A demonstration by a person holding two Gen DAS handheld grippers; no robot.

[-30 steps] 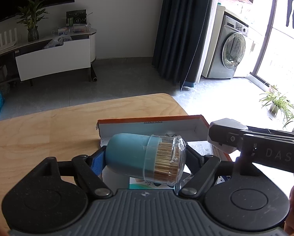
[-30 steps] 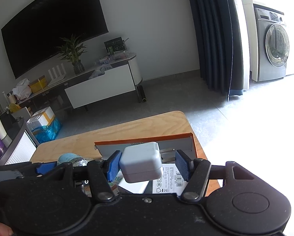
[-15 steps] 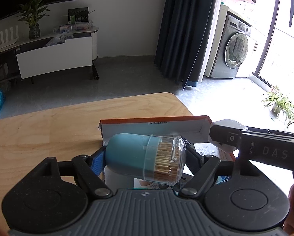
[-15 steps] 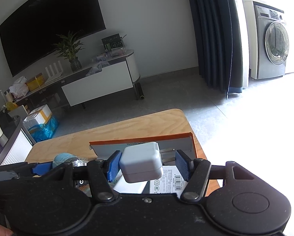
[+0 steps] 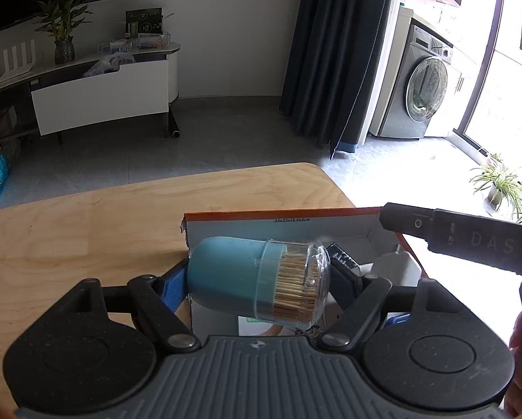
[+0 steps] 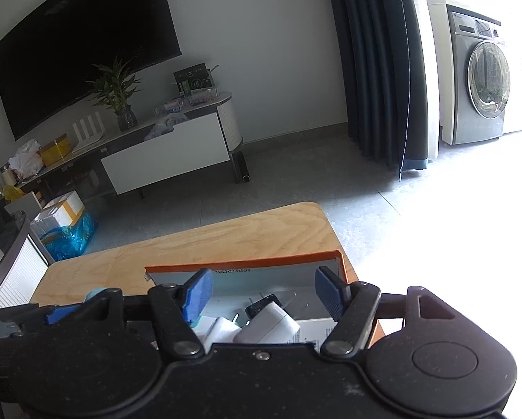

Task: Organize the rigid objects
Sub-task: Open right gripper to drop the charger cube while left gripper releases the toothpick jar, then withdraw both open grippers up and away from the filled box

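Observation:
My left gripper (image 5: 257, 279) is shut on a blue toothpick holder (image 5: 257, 279) with a clear cap, held sideways just above the near left part of an orange-rimmed cardboard box (image 5: 282, 213) on the wooden table (image 5: 121, 223). My right gripper (image 6: 264, 291) hangs over the same box (image 6: 247, 266), its jaws opening with nothing between the blue pads. A white charger block (image 6: 269, 324) lies tilted inside the box below them, beside another white adapter (image 6: 220, 330) and a small dark item (image 6: 261, 304). In the left wrist view the right gripper's black body (image 5: 470, 242) crosses the box's right side.
Printed white packets (image 6: 313, 330) line the box floor. The table's rounded far corner (image 6: 313, 209) drops off to a grey tiled floor. A white TV console (image 6: 170, 153) stands by the far wall, a dark curtain (image 6: 379, 70) and a washing machine (image 6: 477, 76) to the right.
The right gripper's jaws have spread and let go of the white charger block, which has dropped into the box. The left gripper still holds the toothpick holder in the same place.

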